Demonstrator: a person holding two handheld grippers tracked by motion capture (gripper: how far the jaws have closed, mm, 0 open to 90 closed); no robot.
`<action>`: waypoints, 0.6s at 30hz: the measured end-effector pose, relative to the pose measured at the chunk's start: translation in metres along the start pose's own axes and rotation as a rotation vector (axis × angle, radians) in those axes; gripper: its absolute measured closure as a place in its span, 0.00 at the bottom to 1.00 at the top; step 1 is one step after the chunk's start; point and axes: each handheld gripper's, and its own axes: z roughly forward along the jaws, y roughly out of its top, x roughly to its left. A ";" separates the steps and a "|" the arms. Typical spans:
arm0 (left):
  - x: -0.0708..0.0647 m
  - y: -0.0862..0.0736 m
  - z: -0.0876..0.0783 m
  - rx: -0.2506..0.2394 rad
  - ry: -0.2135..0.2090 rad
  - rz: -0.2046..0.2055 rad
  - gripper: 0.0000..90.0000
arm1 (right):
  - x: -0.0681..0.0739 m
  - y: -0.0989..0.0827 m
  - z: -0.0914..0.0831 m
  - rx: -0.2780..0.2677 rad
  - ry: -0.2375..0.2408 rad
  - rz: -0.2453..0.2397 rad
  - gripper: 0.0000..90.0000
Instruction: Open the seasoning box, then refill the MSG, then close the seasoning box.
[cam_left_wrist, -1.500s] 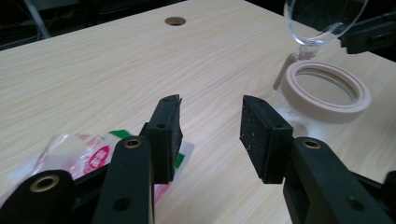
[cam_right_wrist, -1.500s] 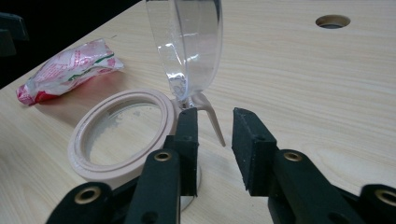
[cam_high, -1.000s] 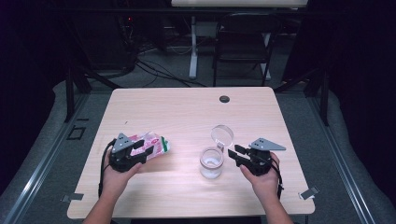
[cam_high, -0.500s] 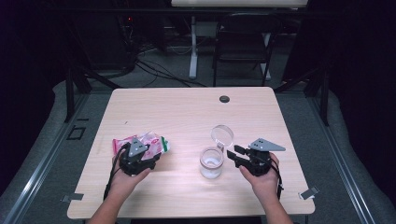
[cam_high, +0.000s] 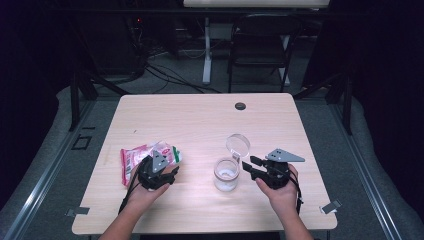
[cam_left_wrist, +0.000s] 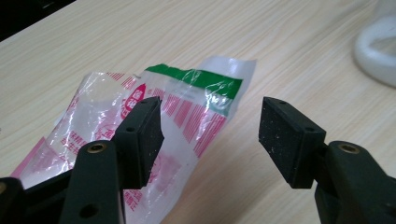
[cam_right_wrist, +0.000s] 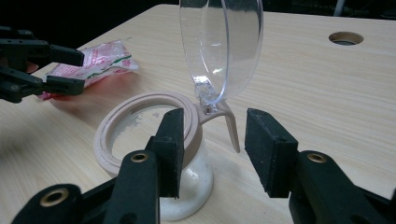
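A crinkled plastic packet, pink and white with a green band, lies flat at the table's left. My left gripper hovers open over its right end; in the left gripper view the packet lies under and past the left jaw, and the gripper holds nothing. A small clear jar with a beige rim stands in the middle. Its clear hinged lid is tipped up open. My right gripper is open just right of the jar. The beige latch tab hangs between the jaws.
White residue lies in the jar's bottom. A round cable hole sits near the far edge of the table. A chair and cables stand on the floor beyond. My left gripper shows far left in the right gripper view.
My left hand has slid to the right across the packet, uncovering its left part. The right gripper, jar and lid have stayed put.
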 end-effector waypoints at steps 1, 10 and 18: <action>0.000 -0.001 0.002 0.008 0.004 0.001 0.44 | 0.000 0.000 0.000 -0.001 -0.001 0.001 0.64; -0.001 -0.004 0.016 0.061 0.057 0.043 0.44 | -0.001 -0.001 -0.001 -0.005 0.004 0.010 0.63; 0.001 -0.007 0.027 0.087 0.105 0.059 0.45 | -0.003 -0.003 -0.003 -0.008 -0.003 0.018 0.63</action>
